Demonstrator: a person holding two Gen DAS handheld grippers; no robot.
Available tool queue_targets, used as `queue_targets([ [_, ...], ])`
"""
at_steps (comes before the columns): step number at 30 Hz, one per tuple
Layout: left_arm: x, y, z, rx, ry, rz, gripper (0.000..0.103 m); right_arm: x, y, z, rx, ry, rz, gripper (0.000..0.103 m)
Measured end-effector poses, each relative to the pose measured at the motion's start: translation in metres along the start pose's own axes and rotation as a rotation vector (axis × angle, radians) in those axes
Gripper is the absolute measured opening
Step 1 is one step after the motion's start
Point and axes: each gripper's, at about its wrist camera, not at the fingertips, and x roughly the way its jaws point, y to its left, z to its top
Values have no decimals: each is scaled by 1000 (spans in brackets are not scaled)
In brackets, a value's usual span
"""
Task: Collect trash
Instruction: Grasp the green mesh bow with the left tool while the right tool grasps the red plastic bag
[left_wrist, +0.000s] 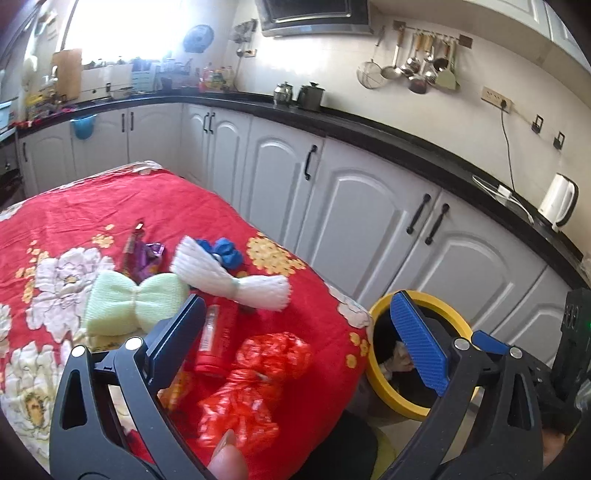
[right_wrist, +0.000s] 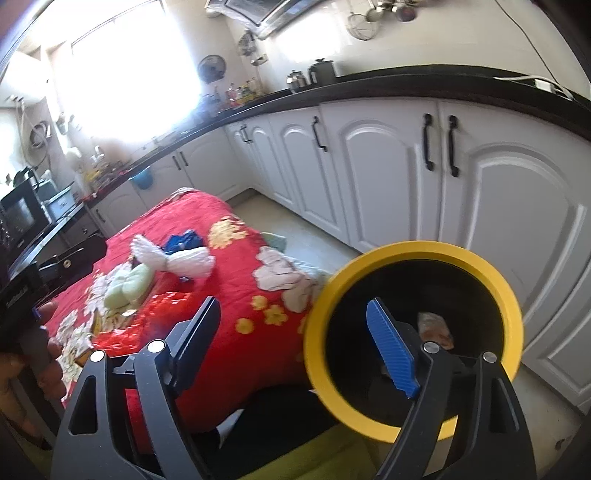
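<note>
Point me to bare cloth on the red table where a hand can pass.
Free: the far end of the red floral cloth, beyond the purple wrapper and blue scrap. Also the edge strip toward the yellow-rimmed bin, past the white foam net. Crowded: the near middle, with green foam net, red tube and red bag.

Trash (left_wrist: 255, 373) on table (left_wrist: 74, 206), beside bin (right_wrist: 410, 258)

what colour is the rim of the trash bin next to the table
Yellow. The bin rim rings a dark inside, clearest in the right wrist view.
</note>
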Motion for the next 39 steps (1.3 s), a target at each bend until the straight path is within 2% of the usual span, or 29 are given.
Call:
queue_targets([
  [14, -15, 53, 7, -77, -37, 74, 92, 20, 68, 7, -76, 20, 93, 81],
  [25, -17, 102, 10, -143, -36, 132, 92, 46, 104, 9, -118, 58, 126, 81],
  [30, -11, 129, 11, -163, 1, 163, 92, 66, 119, 7, -132, 103, 141, 81],
  [39, 14, 182, 7, -196, 122, 199, 92, 101, 139, -5, -153, 177, 135, 81],
])
